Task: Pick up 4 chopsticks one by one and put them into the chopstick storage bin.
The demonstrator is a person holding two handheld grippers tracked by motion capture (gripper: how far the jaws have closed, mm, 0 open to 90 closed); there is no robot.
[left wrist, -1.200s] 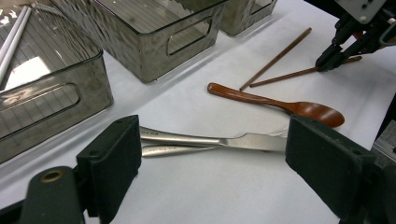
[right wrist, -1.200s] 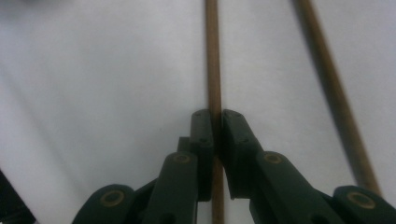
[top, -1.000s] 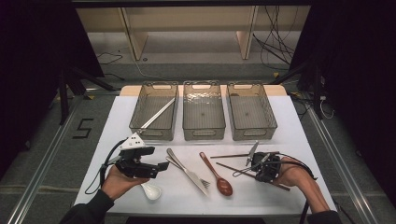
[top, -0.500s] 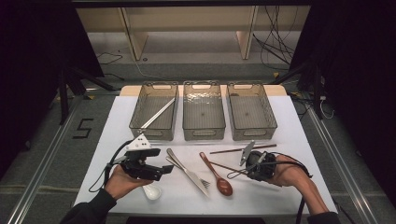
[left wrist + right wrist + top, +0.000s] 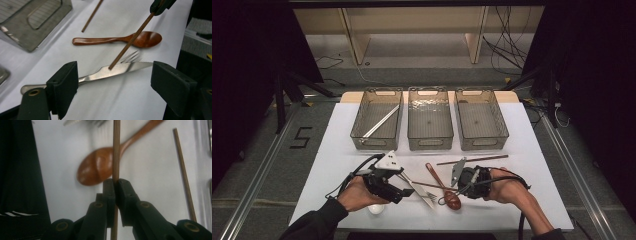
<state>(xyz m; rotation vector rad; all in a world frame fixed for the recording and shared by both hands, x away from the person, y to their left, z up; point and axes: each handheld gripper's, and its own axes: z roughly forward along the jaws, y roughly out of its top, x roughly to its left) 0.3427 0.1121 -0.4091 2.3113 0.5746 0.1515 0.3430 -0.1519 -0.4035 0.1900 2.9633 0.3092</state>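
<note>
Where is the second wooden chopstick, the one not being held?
The loose chopstick lies flat on the white table in the high view, right of centre, just in front of the right-hand bin and beyond the right gripper.

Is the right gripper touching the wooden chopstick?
Touching. In the right gripper view, the right gripper has its jaws shut on the wooden chopstick, both pads pressing on it with no gap.

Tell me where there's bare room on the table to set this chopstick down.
Bare white table lies right of the right tongs, below the loose chopstick, and on the left edge beside the left bin. The middle bin and right bin are empty. It is crowded between the hands: knife, fork, wooden spoon.
</note>
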